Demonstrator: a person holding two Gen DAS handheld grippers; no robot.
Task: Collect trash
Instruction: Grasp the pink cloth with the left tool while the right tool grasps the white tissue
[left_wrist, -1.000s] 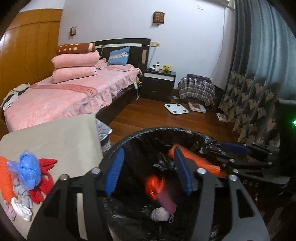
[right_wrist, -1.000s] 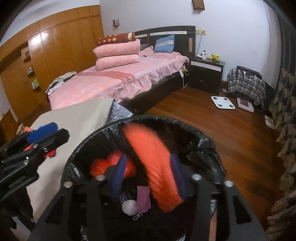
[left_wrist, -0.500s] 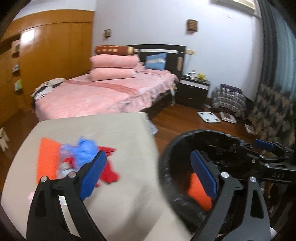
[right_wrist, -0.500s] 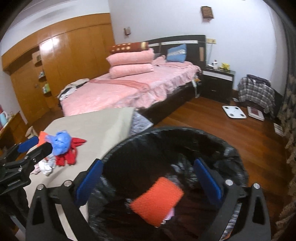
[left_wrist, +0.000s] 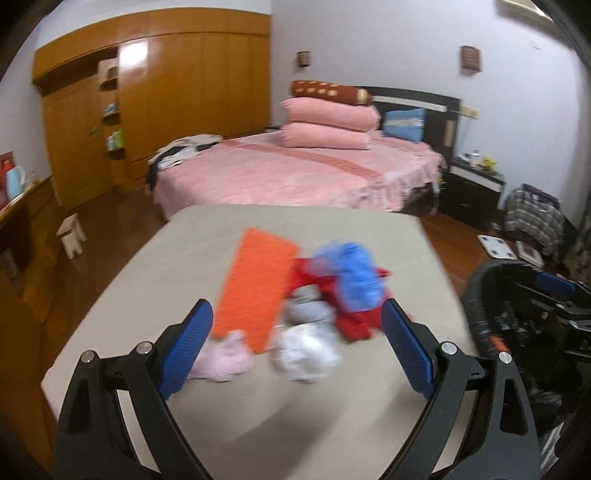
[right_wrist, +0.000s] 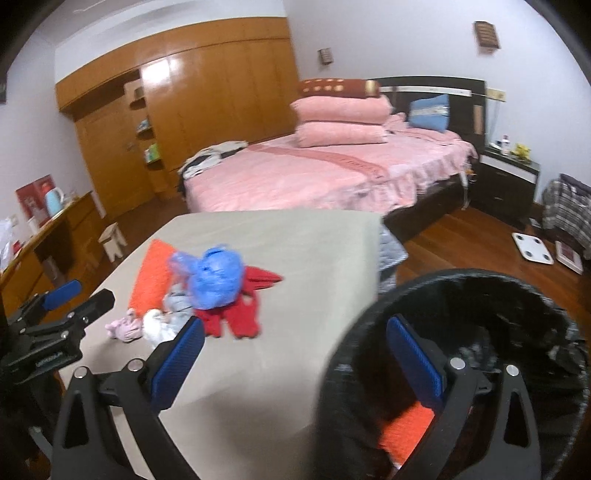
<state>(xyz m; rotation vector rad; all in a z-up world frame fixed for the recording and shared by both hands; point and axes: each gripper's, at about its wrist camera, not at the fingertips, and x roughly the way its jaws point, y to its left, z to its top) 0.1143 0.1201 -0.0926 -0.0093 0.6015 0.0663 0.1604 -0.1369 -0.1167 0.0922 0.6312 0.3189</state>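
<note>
A pile of trash lies on the beige table (left_wrist: 332, 424): an orange cloth (left_wrist: 255, 288), a blue plastic bag (left_wrist: 354, 273) on a red piece (left_wrist: 356, 325), a white wad (left_wrist: 306, 354) and a pink wad (left_wrist: 225, 360). My left gripper (left_wrist: 295, 321) hovers open just short of the pile, nothing between its fingers. My right gripper (right_wrist: 295, 332) is open and empty over the gap between the table's edge and the black-lined bin (right_wrist: 461, 284). Another orange cloth (right_wrist: 406, 424) lies inside the bin. The same blue bag (right_wrist: 216, 277) shows left of the right gripper.
A pink bed (left_wrist: 295, 173) stands behind the table, a wooden wardrobe (left_wrist: 166, 96) at the left wall. A small stool (left_wrist: 72, 236) and a desk (right_wrist: 44, 236) are at the left. A nightstand (right_wrist: 509, 177) and a white scale (right_wrist: 532, 247) are at the right.
Both grippers swung left from above the bin toward the table and opened wide. The right one let the orange cloth drop into the bin; the pile now lies ahead of the left gripper.
</note>
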